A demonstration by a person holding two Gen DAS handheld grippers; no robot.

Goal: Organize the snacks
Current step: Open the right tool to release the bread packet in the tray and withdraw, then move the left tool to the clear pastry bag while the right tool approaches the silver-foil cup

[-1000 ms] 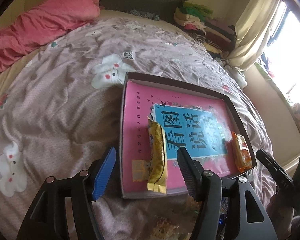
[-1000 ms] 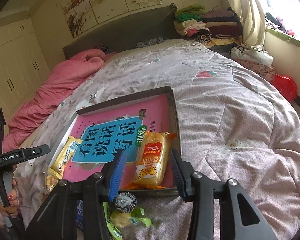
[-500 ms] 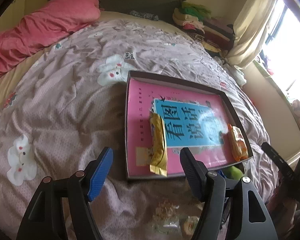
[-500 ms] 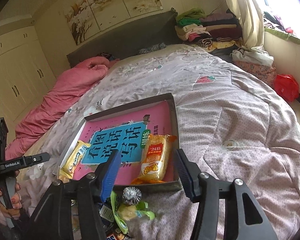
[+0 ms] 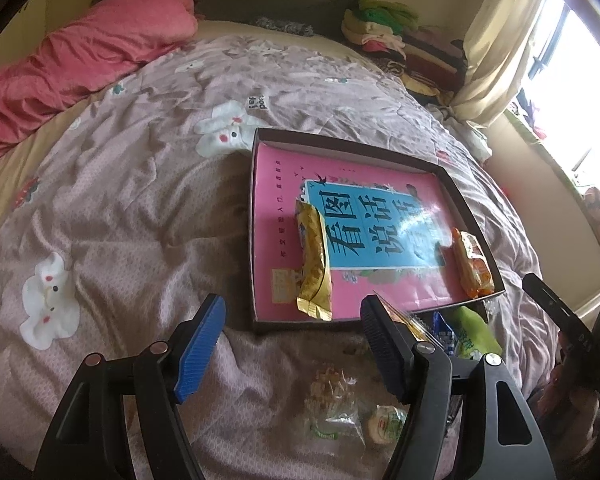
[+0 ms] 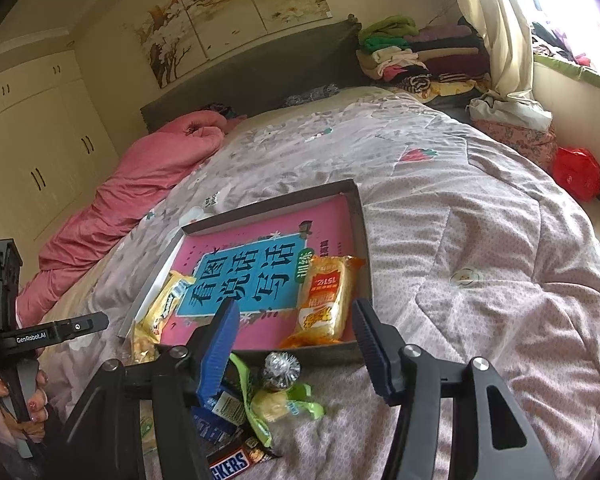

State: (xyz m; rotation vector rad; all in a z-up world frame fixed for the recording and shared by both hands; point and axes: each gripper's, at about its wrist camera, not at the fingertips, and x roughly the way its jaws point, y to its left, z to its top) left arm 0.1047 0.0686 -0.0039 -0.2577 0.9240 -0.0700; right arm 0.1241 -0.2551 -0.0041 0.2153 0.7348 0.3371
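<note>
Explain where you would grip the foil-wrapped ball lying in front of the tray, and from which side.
Grip the foil-wrapped ball across its round middle, from above. It lies on the quilt close to the tray wall, green wrappers beside it, so a sideways approach looks crowded.

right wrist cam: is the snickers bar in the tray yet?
No. The Snickers bar lies on the bedspread among loose snacks, outside the tray.
</note>
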